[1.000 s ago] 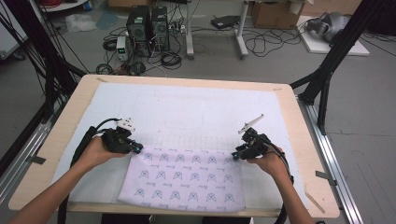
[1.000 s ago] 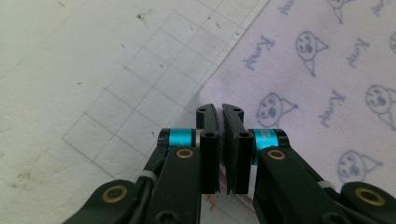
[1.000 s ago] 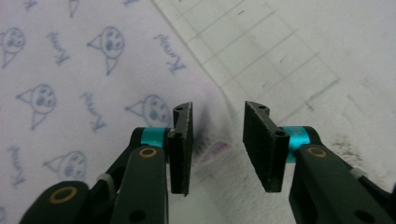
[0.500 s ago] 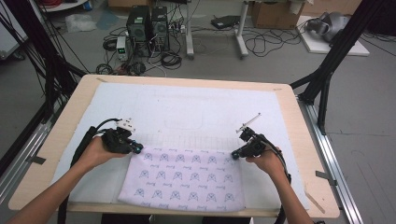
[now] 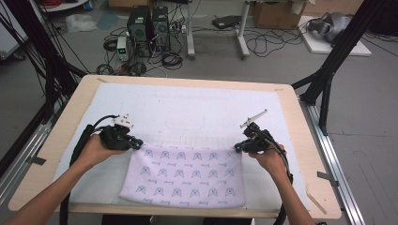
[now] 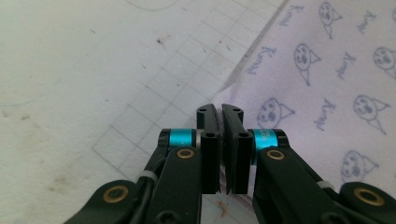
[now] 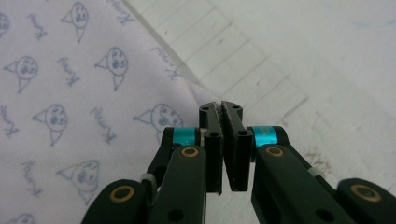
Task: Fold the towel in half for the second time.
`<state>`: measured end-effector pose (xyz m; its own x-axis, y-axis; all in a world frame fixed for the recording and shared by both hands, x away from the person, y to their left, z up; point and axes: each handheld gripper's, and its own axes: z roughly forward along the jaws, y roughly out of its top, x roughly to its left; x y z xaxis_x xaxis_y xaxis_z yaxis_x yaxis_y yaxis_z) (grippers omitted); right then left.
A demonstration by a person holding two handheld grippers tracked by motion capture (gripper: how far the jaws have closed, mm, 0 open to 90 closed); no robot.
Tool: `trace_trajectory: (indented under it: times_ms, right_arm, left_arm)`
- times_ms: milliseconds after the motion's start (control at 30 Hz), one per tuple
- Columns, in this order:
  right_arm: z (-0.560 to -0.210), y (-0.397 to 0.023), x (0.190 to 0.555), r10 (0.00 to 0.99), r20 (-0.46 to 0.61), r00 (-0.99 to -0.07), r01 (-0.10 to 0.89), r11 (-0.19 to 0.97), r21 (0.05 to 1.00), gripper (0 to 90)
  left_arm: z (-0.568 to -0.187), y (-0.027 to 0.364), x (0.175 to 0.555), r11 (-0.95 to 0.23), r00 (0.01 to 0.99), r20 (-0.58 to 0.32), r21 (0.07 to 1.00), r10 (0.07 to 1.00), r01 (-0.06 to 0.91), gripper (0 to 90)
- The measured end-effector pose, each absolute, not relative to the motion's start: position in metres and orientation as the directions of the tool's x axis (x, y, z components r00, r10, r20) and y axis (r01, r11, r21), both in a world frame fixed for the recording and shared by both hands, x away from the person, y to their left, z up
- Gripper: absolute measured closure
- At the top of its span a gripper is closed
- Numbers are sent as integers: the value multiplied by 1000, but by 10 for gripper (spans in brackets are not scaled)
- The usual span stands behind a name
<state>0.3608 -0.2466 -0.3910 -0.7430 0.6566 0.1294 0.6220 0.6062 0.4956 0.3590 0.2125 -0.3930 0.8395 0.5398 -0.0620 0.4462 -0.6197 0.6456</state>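
A pale lilac cloth (image 5: 185,176) lies flat on the near half of the counter (image 5: 309,154), on top of a white mat (image 5: 187,108) that covers most of the counter surface. The cloth is roughly rectangular. Its long axis runs left to right, parallel to the near edge of the counter. The far edge is the wider one and spans the gap between the two claws; the near edge is slightly shorter.

The cloth carries a repeating blue print: small cartoon heads with pointed ears, alternating with a short cursive word. The word is too small and slanted to read with certainty. In the high view the heads stand upright, tops toward the far side.

The left claw (image 5: 137,143) sits at the far left corner of the cloth. In the left gripper view its jaws are pressed together, with the cloth corner (image 6: 233,91) reaching in between the tips.

The right claw (image 5: 238,147) sits at the far right corner. Its jaws have just been closing and now stand together, with the cloth corner (image 7: 205,95) pinched between them.

The mat shows a faint printed grid (image 6: 187,79) beside the far edge of the cloth, and some small brown marks.

Both hands rest low on the counter, well apart, one at each far corner.
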Motion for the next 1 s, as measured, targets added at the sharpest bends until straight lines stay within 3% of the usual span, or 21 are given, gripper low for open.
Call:
trace_trajectory:
  times_ms: [467,633,700,767,867,1000]
  right_arm:
    - [-365,-242,396,725,37,-688,584,523,621,877]
    - [-365,-244,415,743,45,-668,584,486,650,866]
    - [-371,-244,420,731,69,-679,593,490,638,777]
    - [-373,-245,420,748,22,-664,585,500,639,627]
    - [-368,-254,417,753,43,-657,569,458,683,558]
    - [-359,-260,407,750,64,-658,538,410,737,416]
  left_arm:
    - [-365,221,404,-552,781,-8,703,624,448,858]
    - [-371,217,422,-559,776,-1,693,630,455,853]
    - [-376,216,425,-561,772,17,697,635,446,778]
    - [-377,220,425,-554,768,68,732,637,395,606]
    - [-371,231,422,-521,747,98,775,658,358,526]
    - [-364,249,412,-455,734,74,825,676,336,406]
